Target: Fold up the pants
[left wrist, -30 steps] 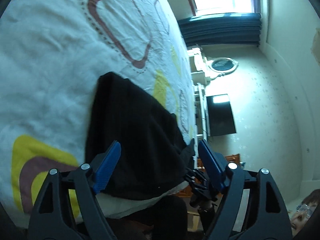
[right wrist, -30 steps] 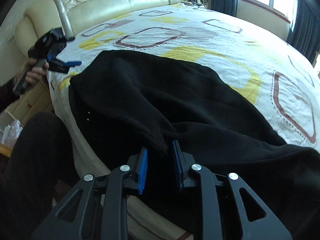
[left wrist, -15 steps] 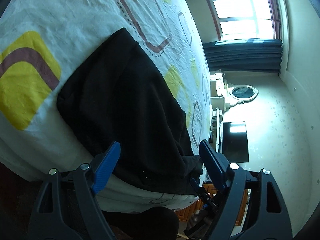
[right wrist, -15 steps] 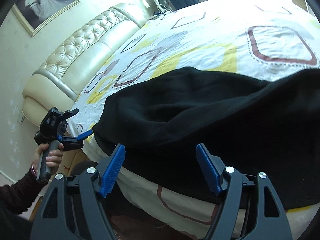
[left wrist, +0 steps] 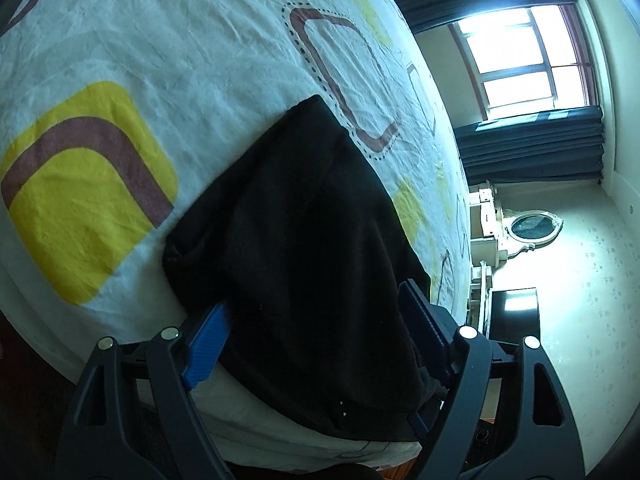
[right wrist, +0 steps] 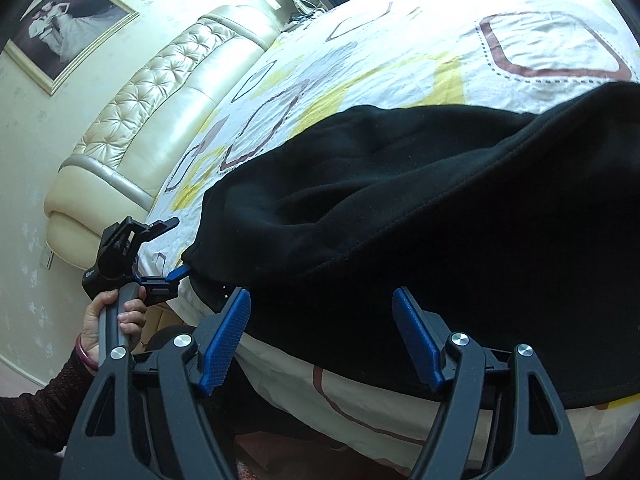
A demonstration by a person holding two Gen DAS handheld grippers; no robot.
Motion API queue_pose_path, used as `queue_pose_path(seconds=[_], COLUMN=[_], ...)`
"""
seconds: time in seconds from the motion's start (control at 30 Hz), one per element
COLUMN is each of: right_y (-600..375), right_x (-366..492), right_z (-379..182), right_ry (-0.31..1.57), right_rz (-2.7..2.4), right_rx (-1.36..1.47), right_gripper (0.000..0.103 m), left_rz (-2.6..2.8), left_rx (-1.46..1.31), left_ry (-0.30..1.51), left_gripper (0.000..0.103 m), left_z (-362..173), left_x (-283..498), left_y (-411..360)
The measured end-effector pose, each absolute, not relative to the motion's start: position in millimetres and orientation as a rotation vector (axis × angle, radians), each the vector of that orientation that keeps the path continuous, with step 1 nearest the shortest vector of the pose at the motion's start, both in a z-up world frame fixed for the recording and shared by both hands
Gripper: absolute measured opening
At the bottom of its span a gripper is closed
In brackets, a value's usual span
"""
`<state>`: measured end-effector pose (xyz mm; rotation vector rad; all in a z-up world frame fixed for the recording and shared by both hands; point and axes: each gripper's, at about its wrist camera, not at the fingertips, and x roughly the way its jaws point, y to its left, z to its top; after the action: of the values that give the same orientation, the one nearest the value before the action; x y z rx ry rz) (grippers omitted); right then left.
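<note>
— Writing anywhere? 
— None legible. Black pants lie along the bed's near edge; far sheet bare.
— Tongs?
— Left tongs closing slightly yet wide, straddling cloth; right tongs open, holding nothing. Only the right view shows the headboard.

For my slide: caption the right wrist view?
Right tool open over black pants draped on a patterned bedsheet.
</note>
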<state>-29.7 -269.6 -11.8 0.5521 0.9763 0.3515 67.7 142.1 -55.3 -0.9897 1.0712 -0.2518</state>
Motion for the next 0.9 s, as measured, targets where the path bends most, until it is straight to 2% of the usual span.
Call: queue_pose_path(seconds=[0.03,0.07,0.13,0.17,0.33,0.43,0.47,0.53,0.6,0.9], right_y=[-270.9,-273.5,-281.4,-288.1,-321.4,-329.4,-329.2,-326.3,-321.1,-312.9], right_x=[-29.7,-30.3,-30.9,-31.1,-32.9,-27.1,-23.6,-17.3,-15.9,-64.0], right_z=[-13.2,-15.0,-17.2,-18.4,-23.1,-29.5,-31.8,-36.1,-34.9,-10.4], right_ry=[0.979,0.978,0.972,0.964,0.889,0.88,0.887,0.916,0.923,0.844], right_rz=[0.342,0.331,0.313,0.293,0.221,0.154,0.145,0.125,0.115,0.13], right_rx=[0.567,0.588,0.646,0.692,0.952,1.004,1.007,0.991,0.955,0.952], right_gripper=[0.073,0.073,0.073,0.073,0.073,0.07,0.065,0.032,0.012,0.012], left_rz=[-0.232,-0.211,-0.173,-0.166,-0.189,-0.189,-0.19,-0.193,-0.198,-0.237], left_rx=[-0.986,-0.966,-0.919,-0.91,-0.952,-0.94,-0.942,-0.949,-0.954,-0.993], left_ry=[1.077,1.096,1.138,1.152,1.164,1.17,1.172,1.176,1.175,1.133], left_gripper=[0.06,0.052,0.019,0.015,0.013,0.013,0.013,0.013,0.013,0.013], left_z=[-57.6,-58.5,-63.5,-65.9,-70.5,-68.9,-68.4,-67.5,-66.4,-57.8], left_x=[67.6,69.3,69.8,69.4,67.4,67.8,68.4,71.3,73.6,69.7], left_y=[143.3,144.0,147.1,149.7,157.6,155.8,155.7,155.7,156.6,169.1])
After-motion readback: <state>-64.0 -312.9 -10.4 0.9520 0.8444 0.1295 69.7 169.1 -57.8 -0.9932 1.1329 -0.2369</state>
